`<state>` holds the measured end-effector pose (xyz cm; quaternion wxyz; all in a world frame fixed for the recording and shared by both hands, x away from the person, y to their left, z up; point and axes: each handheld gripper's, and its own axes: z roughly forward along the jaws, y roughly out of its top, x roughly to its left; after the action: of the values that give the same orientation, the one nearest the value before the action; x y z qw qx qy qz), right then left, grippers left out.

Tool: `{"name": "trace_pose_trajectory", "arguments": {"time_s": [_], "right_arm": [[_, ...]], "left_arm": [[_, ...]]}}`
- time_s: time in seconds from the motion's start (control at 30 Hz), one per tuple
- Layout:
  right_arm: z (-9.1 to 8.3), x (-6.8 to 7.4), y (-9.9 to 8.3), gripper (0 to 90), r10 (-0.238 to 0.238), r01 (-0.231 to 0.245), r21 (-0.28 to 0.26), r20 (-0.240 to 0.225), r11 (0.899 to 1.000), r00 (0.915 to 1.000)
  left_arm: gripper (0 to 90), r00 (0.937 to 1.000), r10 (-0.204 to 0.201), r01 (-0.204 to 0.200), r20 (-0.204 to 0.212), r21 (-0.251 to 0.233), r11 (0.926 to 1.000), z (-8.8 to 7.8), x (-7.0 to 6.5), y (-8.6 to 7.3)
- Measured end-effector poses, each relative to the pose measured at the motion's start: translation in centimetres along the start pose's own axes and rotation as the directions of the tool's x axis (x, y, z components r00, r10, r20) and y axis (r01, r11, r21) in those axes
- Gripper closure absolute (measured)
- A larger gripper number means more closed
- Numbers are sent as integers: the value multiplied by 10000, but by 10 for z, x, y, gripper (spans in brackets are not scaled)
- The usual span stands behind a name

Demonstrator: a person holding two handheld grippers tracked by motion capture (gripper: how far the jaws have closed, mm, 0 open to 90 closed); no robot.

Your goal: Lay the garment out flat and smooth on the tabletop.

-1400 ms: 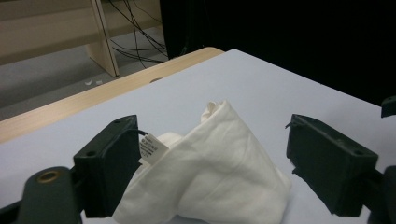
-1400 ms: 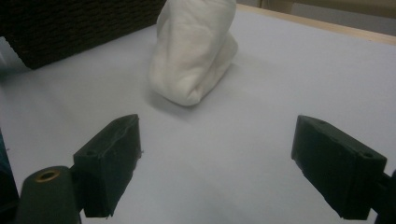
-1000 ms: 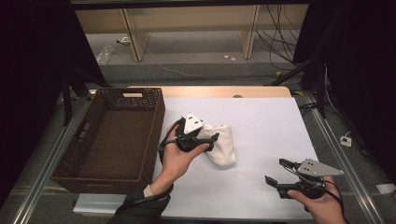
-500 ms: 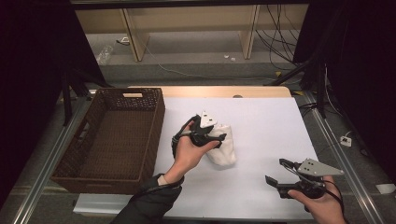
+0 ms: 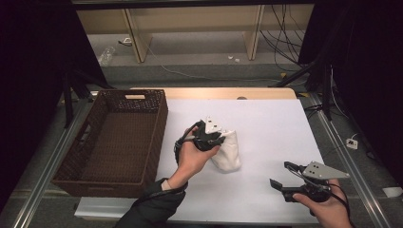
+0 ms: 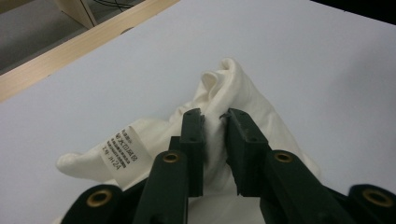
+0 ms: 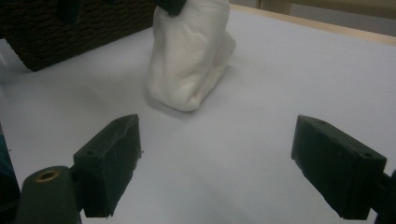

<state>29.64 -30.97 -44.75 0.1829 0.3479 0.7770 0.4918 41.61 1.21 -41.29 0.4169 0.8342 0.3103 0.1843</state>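
Slippage is the main risk here, to my eye: the left gripper [image 6: 212, 116] has just been closing and now pinches 1 thin ridge of the white cloth [image 6: 243, 100] between its pads, so a quick lift could pull the fold free. A grip on a single layer could also let the rest unfurl and drag across the table [image 5: 266, 123], or snag on the rim of the wicker basket [image 5: 159, 137] if the cloth is carried that way.

At the lower right of the high view, nearest the camera, the right gripper [image 5: 285, 176] rests in the person's hand with its jaws wide apart and nothing between them; in the right gripper view the 2 black pads [image 7: 109, 163] stand at the lower left and lower right with bare white table between.

Farther in, at the middle of the high view, the left gripper [image 5: 214, 137] sits on top of the cloth [image 5: 228, 152]. The cloth is an off-white, soft, bunched garment lying on the table just right of the basket and apart from it. A small printed care label [image 6: 120, 151] hangs at the middle left of the left gripper view, and a rounded fold stands up beyond the pads.

The dark brown basket sits at the left of the high view.
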Motion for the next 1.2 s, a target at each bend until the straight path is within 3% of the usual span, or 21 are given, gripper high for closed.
{"name": "trace_pose_trajectory", "arguments": {"time_s": [0.27,0.67,0.97,1.2], "right_arm": [[0,0,0,165,-2,2,0,-8,10000,10000],[3,1,2,168,-8,8,24,-20,10000,10000],[15,2,8,187,25,-22,109,-200,9999,9998],[36,9,26,217,-147,153,106,-543,9998,9984]], "left_arm": [[807,9991,-147,150,406,-68,9999,-19,-5,-6],[811,9948,-229,213,994,173,9996,-48,-18,-33],[818,9856,-170,44,1683,750,9972,-46,-36,-47],[820,9785,-98,-133,2059,1105,9938,-37,-47,-55]]}}
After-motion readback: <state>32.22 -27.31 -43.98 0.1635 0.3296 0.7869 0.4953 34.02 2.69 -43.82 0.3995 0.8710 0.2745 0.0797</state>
